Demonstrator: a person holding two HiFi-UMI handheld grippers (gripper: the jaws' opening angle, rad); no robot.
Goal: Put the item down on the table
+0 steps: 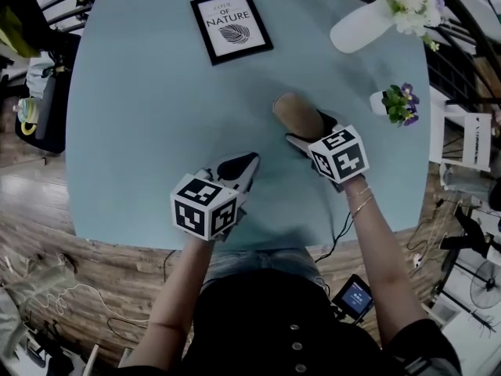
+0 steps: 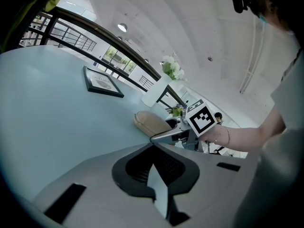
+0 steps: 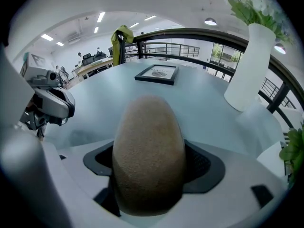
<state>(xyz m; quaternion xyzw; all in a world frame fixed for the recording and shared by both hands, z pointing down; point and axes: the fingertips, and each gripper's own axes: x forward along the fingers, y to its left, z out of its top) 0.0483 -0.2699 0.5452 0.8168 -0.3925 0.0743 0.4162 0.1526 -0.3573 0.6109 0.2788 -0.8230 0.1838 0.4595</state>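
Observation:
A tan, oblong, soft-looking item (image 1: 296,114) is clamped between the jaws of my right gripper (image 1: 310,130), right of the table's middle. In the right gripper view the item (image 3: 148,151) fills the space between the dark pads (image 3: 207,166) and points toward the far side. I cannot tell whether it touches the light blue table (image 1: 149,124). My left gripper (image 1: 247,163) hovers near the front edge, jaws together and holding nothing. Its view shows the tan item (image 2: 149,123) and the right gripper's marker cube (image 2: 202,118) ahead.
A black-framed print (image 1: 231,25) lies at the back of the table. At the back right a white vase with flowers (image 1: 364,23) stands. A small pot of purple flowers (image 1: 398,104) sits close to the right edge, right of the item. Railings and wooden floor surround the table.

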